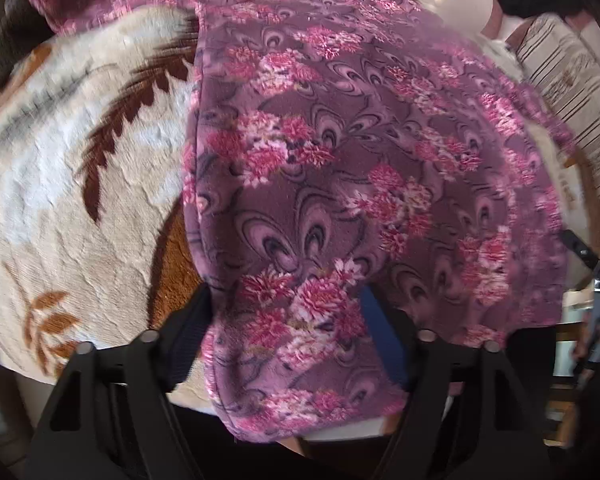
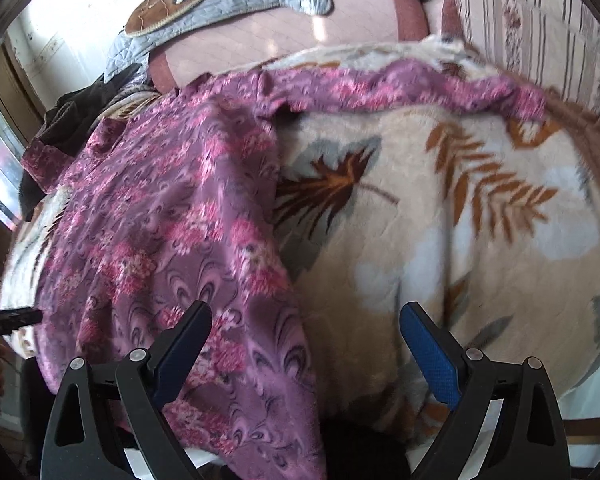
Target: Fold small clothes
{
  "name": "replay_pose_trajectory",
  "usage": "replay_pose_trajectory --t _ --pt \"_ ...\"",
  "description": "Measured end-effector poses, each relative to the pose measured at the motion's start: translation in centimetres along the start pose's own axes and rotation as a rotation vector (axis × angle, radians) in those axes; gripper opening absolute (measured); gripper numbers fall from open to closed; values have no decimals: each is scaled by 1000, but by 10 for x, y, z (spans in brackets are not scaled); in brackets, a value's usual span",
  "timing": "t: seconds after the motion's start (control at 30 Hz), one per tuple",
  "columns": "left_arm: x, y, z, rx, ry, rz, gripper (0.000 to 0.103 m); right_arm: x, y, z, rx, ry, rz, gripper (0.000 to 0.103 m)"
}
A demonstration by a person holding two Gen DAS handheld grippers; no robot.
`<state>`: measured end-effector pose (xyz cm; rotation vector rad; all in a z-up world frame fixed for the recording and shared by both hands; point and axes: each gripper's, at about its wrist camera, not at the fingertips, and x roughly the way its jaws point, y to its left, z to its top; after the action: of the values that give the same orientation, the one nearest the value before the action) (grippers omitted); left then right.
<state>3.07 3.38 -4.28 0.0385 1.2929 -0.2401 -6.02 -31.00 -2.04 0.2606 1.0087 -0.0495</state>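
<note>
A purple floral garment [image 1: 340, 168] lies spread on a cream leaf-patterned blanket [image 1: 80, 184], its near hem hanging off the near edge. The left gripper [image 1: 288, 308] has that hem draped between its spread fingers; whether it grips is unclear. The right gripper [image 2: 306, 320] is wide open, holding nothing, beside the garment's right edge.

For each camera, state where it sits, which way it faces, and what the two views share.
Left wrist: on the left gripper, facing forward over the purple floral garment, whose hem lies between its open fingers.
Right wrist: on the right gripper, open, facing the garment's edge and the leaf-patterned blanket.
Shared: garment, blanket, striped cushion.
</note>
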Motion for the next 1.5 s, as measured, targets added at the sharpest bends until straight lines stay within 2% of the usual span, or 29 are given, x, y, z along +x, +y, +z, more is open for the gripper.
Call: replay_pose_trajectory --t 0.03,0.07,0.1,0.13,0.2,0.23,0.33,0.4,0.47,0.53,0.6,0.67,0.7,0.73,0.77,0.8,0.83,0.97,1.03,1.07,1.1,1.13,1.2,1.23,1.3,1.33,1.4,1.47,1.5 --pt "-1 -2 0 16 -4 15 25 3 0 -2 3 20 27 89" --pt "-2 -1 1 17 -6 25 13 7 0 -5 2 43 55 82" --pt "-6 6 3 -10 1 -14 4 10 1 -7 -4 60 77 56" --pt "-9 13 6 -41 4 -43 4 14 4 -9 -17 86 114 7" --pt "-27 29 7 -96 -21 -74 4 15 8 -13 -41 114 159 5" --pt "-37 34 4 -109 -45 -83 4 7 11 -14 -57 88 183 5" --pt "-50 45 -2 -101 -61 -31 4 -23 19 -15 -93 18 268 5" --pt "-40 53 -5 -109 -11 11 1 -26 21 -19 -127 43 258 5" --pt "-31 57 -8 -108 24 30 1 -13 22 -26 -168 113 179 5" --pt "-36 60 -11 -114 8 3 1 1 15 -29 -162 193 125 10" --pt "-50 57 -7 -98 -52 -13 1 -4 6 -18 -102 165 171 13" --pt "-60 50 3 -75 -103 0 7 -14 -6 3 -23 81 238 26" --pt "-63 44 11 -65 -123 -2 15 -16 -10 17 6 36 245 34" --pt "-63 39 18 -64 -136 -4 27 -15 -10 31 18 -1 222 36" --pt "-61 34 27 -68 -147 -8 34 -8 -10 45 20 -14 201 36" --pt "-57 27 34 -72 -161 -17 45 2 -8 58 20 -11 184 36" --pt "-58 28 37 -72 -168 -22 46 16 -6 70 22 -6 163 36" --pt "-43 7 60 -41 -151 -32 47 71 8 104 37 17 91 36" --pt "-35 -1 69 -24 -139 -28 48 93 16 116 41 22 92 35" --pt "-32 -6 75 -10 -137 -20 48 103 23 118 24 27 81 30" --pt "-30 -8 79 0 -137 -7 48 109 31 119 -16 25 64 13" --pt "-28 -10 85 8 -142 12 48 109 39 120 -74 11 59 4" --pt "-28 -9 93 10 -166 30 55 102 40 127 -119 -11 43 3" --pt "-27 -7 98 5 -180 42 62 93 33 134 -103 -53 35 3" --pt "-22 -5 104 -7 -211 80 67 77 10 146 -33 -126 10 3" --pt "-17 -4 106 -7 -213 100 68 76 -4 151 11 -125 21 3" --pt "-1 -2 109 0 -180 142 68 86 -16 151 38 -47 29 3" --pt "14 -1 108 7 -138 151 68 89 -12 149 8 -6 -66 8" --pt "20 -1 105 7 -125 148 68 85 -12 147 26 -10 -53 8"
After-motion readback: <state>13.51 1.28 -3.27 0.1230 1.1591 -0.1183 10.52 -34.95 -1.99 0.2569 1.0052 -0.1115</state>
